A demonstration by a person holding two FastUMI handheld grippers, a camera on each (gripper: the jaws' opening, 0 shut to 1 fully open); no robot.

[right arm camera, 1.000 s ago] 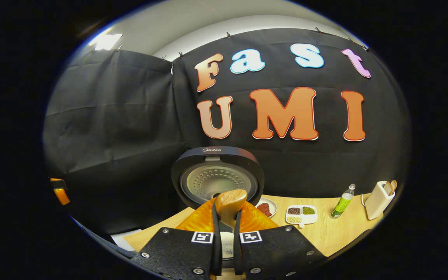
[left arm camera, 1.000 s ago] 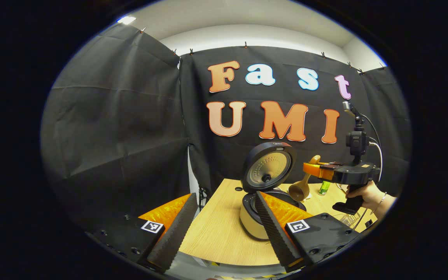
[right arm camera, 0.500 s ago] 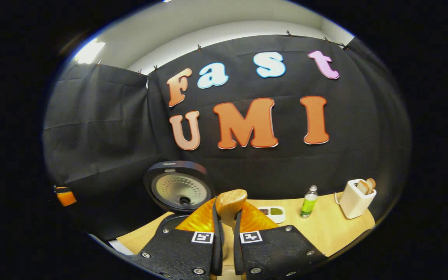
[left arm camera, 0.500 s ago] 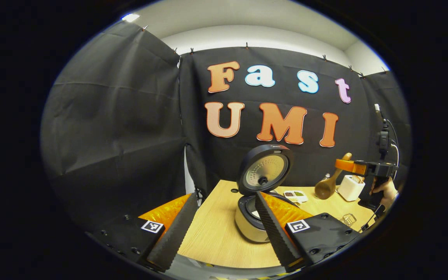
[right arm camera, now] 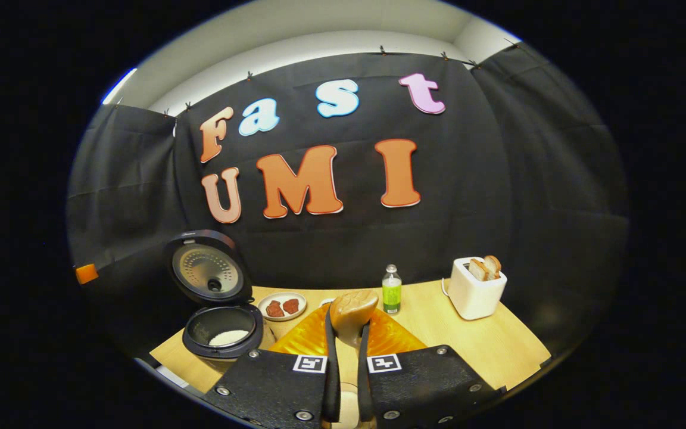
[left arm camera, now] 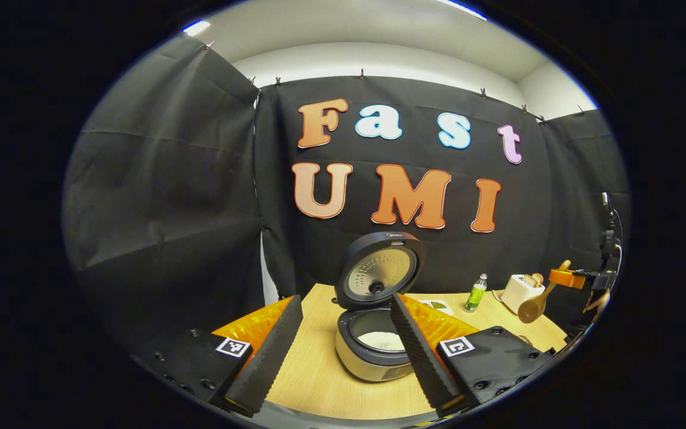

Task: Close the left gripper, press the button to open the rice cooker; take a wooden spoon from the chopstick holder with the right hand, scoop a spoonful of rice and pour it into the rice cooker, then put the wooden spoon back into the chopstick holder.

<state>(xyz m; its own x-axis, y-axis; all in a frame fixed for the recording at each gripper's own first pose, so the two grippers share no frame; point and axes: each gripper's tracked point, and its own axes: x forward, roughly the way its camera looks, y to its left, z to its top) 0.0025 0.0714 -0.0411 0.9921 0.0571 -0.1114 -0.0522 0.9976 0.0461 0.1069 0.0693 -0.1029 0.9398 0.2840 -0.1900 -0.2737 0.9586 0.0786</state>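
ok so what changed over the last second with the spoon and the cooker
The right gripper, shut on the spoon, swung from beside the cooker off to the right, toward the toaster. The rice in the pot has come into sight. Unchanged: the cooker lid up, the left gripper open and hovering in front of the cooker, the bottle and plate in place on the table.
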